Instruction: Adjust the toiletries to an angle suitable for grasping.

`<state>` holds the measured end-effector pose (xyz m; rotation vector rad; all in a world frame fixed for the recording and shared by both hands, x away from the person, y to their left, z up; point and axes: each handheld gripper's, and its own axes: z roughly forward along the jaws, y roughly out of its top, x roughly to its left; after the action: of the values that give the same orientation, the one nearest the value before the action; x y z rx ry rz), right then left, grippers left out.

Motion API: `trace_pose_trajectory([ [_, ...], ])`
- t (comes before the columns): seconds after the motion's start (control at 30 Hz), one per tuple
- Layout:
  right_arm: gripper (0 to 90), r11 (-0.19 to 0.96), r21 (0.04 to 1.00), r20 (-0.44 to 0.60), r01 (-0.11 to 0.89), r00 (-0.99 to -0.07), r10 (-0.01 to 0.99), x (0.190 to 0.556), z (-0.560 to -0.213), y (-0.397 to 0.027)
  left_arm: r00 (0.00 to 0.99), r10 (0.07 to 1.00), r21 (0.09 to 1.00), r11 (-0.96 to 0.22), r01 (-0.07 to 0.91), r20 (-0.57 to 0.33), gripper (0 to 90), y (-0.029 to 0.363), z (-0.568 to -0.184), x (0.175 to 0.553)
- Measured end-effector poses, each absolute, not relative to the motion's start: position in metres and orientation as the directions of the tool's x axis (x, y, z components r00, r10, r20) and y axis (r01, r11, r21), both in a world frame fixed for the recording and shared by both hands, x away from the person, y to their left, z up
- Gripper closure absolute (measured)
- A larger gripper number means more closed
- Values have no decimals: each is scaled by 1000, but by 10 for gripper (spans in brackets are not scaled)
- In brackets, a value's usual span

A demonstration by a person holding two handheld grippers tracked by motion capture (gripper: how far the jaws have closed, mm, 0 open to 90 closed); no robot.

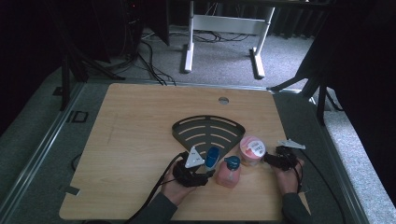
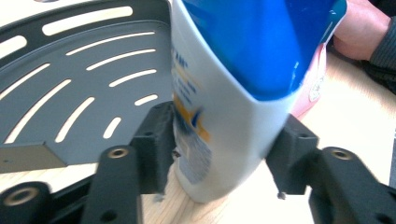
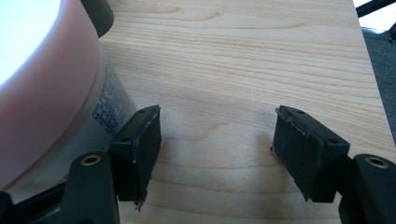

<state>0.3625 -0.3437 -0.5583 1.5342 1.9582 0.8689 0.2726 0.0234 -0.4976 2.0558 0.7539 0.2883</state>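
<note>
Your left tool (image 1: 204, 173) sits at the near middle of the bench (image 1: 140, 140), and from the high view you can see it reaching toward a white bottle with a blue cap (image 1: 212, 157) that stands just in front of the dark slotted corner rack (image 1: 208, 130). The left gripper view tells you more: the bottle (image 2: 224, 116) stands on the wood between the two black pads (image 2: 156, 140), both of which press against its sides, so your left tool is gripping it. That view also shows the rack (image 2: 70, 84) just behind the bottle, its slots letting the wood show through, and your other hand (image 2: 359, 28) in the far right corner.

Just right of the bottle, the high view shows a pink bottle with a teal cap (image 1: 229, 171), and beyond it a pink jar with a white lid (image 1: 252, 150).

Your right tool (image 1: 271, 159) rests beside that jar. The right gripper view shows its jaws spread apart over bare wood with nothing between them; the jar (image 3: 56, 107) stands just outside the left pad (image 3: 140, 149), close against it, though you cannot tell whether they touch.
</note>
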Motion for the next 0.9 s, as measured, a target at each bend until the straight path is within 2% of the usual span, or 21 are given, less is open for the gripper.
trace_pose_trajectory([
  [0.13,321,161,742,-1,651,-239,971,362,-558,-344,787,613,820,-414,396,-70,550,28,-497,271],
  [0.3,321,161,742,-1,651,-239,971,362,-558,-344,790,609,824,-413,389,-68,557,28,-497,272],
  [0.33,322,161,742,-1,651,-239,971,362,-558,-344,791,607,827,-407,389,-74,543,27,-498,273],
  [0.4,321,161,742,-1,651,-239,971,362,-558,-344,787,614,828,-411,381,-58,447,23,-498,275],
  [0.47,322,161,742,-1,651,-239,971,362,-558,-344,791,608,832,-403,381,-68,440,20,-498,277],
  [0.7,321,160,742,0,651,-239,971,362,-558,-344,779,625,831,-404,383,-55,483,14,-498,280],
  [0.73,321,161,742,-1,651,-239,971,362,-558,-344,778,625,831,-401,385,-59,527,14,-498,280],
  [0.9,321,161,742,-1,651,-239,971,362,-558,-344,782,623,824,-430,369,-25,549,18,-495,275],
])
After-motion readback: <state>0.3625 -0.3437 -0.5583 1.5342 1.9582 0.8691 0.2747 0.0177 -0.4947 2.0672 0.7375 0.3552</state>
